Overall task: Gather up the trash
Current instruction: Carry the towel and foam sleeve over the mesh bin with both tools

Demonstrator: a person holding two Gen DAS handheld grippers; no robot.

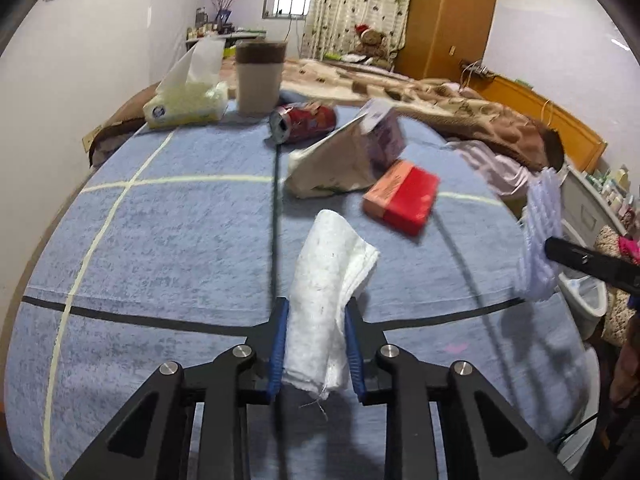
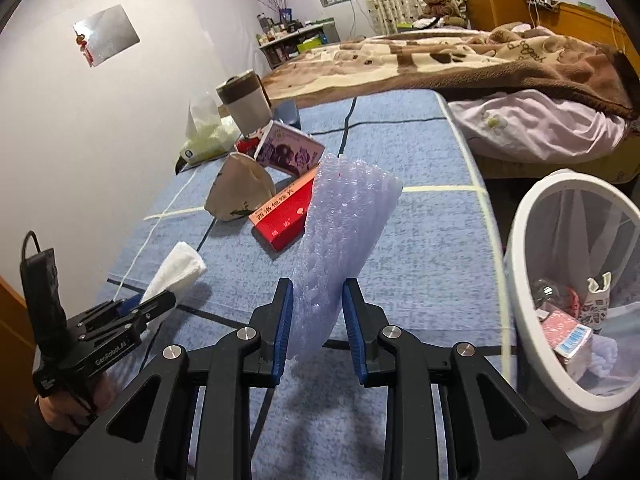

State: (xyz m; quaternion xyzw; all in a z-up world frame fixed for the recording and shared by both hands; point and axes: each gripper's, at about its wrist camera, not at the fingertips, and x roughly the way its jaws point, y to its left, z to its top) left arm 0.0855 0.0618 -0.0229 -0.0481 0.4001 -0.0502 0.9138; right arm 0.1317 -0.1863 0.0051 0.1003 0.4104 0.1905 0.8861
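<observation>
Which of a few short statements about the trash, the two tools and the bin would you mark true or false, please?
1. The left tool grips a white tissue. True.
2. The right tool is empty. False: it grips a pale foam sheet.
3. The bin already holds trash. True.
4. The red can stands upright. False: it lies on its side.
5. The red box is in the bin. False: it lies on the blue cloth.
</observation>
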